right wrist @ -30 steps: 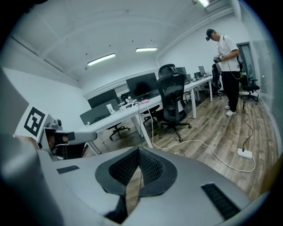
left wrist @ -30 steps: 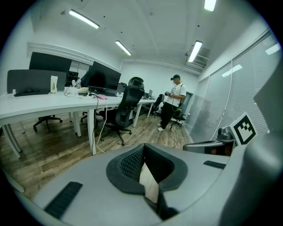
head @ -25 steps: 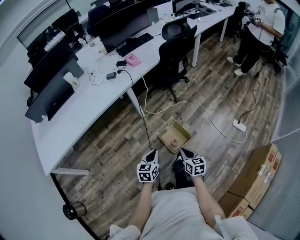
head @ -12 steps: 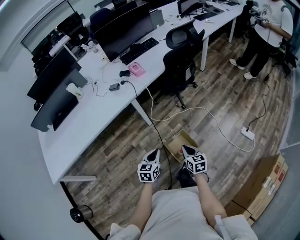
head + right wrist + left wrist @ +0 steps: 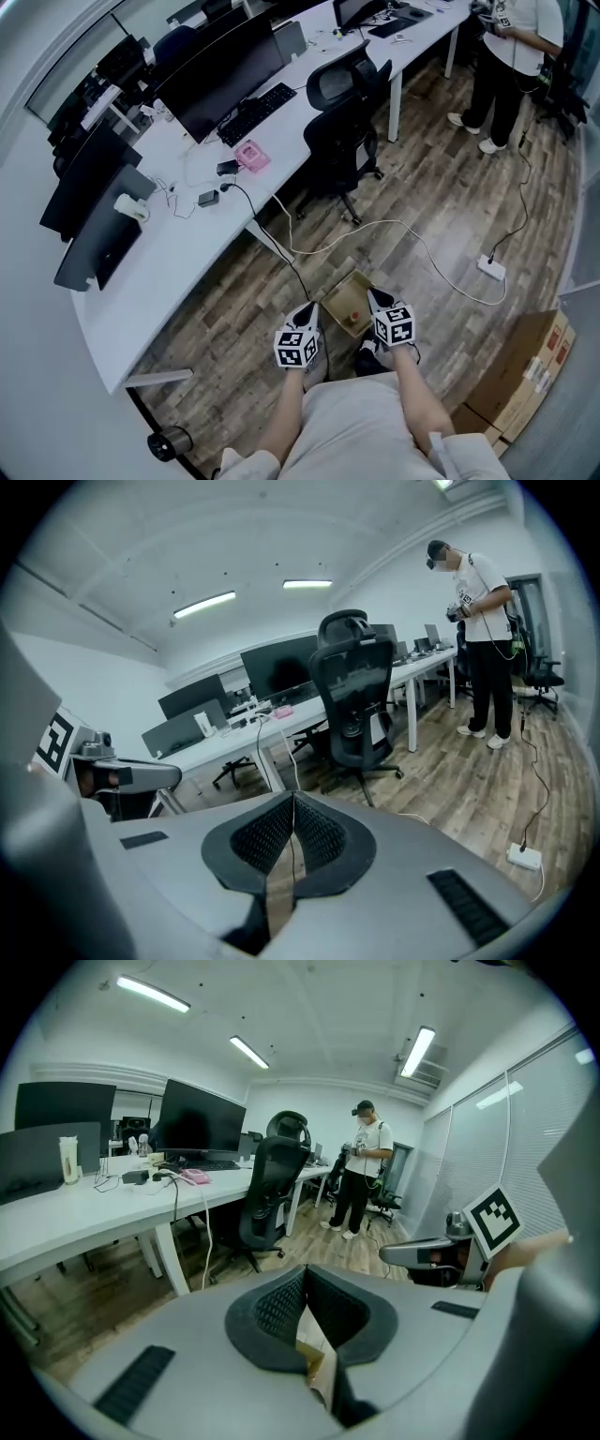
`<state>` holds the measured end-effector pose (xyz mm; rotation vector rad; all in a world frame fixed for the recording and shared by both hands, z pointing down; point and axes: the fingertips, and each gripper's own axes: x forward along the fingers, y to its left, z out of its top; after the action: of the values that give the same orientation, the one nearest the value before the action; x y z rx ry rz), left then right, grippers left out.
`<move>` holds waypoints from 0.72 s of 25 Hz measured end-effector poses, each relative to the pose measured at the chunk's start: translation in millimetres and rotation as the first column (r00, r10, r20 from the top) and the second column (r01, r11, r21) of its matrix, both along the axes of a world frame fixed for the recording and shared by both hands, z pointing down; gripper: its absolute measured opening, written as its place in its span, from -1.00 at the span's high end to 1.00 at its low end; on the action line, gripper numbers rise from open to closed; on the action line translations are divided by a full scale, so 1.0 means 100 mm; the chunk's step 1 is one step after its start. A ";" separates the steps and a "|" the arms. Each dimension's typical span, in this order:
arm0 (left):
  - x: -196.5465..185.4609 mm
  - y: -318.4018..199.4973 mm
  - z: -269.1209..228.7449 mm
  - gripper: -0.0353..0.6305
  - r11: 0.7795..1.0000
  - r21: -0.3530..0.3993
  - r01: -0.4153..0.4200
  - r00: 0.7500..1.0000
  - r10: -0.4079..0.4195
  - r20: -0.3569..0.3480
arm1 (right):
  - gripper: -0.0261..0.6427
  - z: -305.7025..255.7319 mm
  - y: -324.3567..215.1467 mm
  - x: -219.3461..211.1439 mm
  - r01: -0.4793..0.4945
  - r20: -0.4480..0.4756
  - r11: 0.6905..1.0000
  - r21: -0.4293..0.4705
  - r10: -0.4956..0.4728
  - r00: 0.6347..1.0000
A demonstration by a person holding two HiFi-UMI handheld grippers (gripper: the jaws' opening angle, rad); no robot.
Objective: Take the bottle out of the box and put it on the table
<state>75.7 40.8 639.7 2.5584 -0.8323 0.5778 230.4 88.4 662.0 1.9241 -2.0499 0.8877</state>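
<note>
An open cardboard box [image 5: 343, 293] lies on the wood floor just ahead of me. A small bottle [image 5: 353, 318] with a red cap stands in it, near the box's near edge. My left gripper [image 5: 306, 310] hovers by the box's left side with its jaws shut and empty [image 5: 305, 1277]. My right gripper [image 5: 373, 296] hangs over the box's right edge, also shut with nothing held [image 5: 293, 801]. The long white table [image 5: 187, 239] runs along the left, beyond the box.
A black office chair [image 5: 339, 112] stands at the table beyond the box. A white cable and power strip [image 5: 491, 268] cross the floor to the right. Cardboard cartons [image 5: 520, 366] sit at the right. A person [image 5: 511, 56] stands far off. Monitors, a keyboard and a pink item [image 5: 250, 156] occupy the table.
Both grippers have travelled forward to the box, which now lies between their tips rather than ahead of them. Both jaws stayed shut.
</note>
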 end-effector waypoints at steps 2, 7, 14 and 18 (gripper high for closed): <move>0.07 -0.08 0.04 0.85 1.000 -0.002 0.003 1.000 -0.003 0.000 | 0.80 0.02 -0.05 0.03 0.016 -0.006 1.000 -0.003 -0.016 1.000; 0.24 -0.23 0.13 0.85 1.000 0.011 -0.017 0.999 0.017 0.042 | 0.80 0.11 -0.14 0.21 0.009 0.006 1.000 -0.018 -0.009 1.000; 0.29 -0.33 0.27 0.85 1.000 -0.010 -0.007 0.998 0.007 0.069 | 0.80 0.43 -0.15 0.36 -0.035 0.067 0.997 -0.067 0.040 0.997; 0.27 -0.36 0.37 0.85 0.999 -0.024 -0.020 0.997 0.022 0.079 | 0.80 0.57 -0.16 0.33 -0.061 0.083 0.994 -0.096 0.069 0.994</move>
<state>103.1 4.9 676.3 2.5402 -0.8203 0.6952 263.1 72.2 719.1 1.9445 -1.9637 1.0795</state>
